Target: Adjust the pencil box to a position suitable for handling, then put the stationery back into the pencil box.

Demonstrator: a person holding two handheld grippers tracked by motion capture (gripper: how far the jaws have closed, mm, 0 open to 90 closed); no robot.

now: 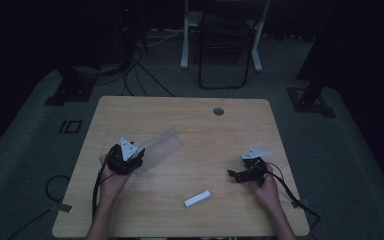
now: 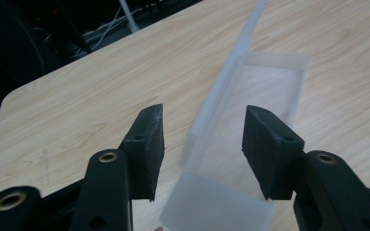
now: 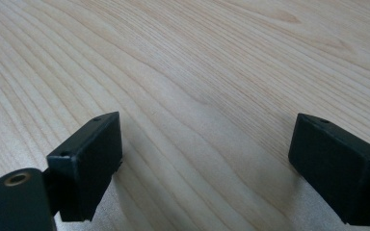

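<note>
A clear plastic case lies open on the wooden table, left of centre, its lid raised. My left gripper is at the case's near end, open, with the case between its jaws and its fingers apart from the plastic. A small white cylinder lies on the table near the front, between the two hands. My right gripper rests low over bare wood at the right, open wide, nothing between its fingers.
A round cable hole sits near the table's far edge. Beyond the table stand a dark chair frame and white desk legs. Cables trail over the floor at the far left.
</note>
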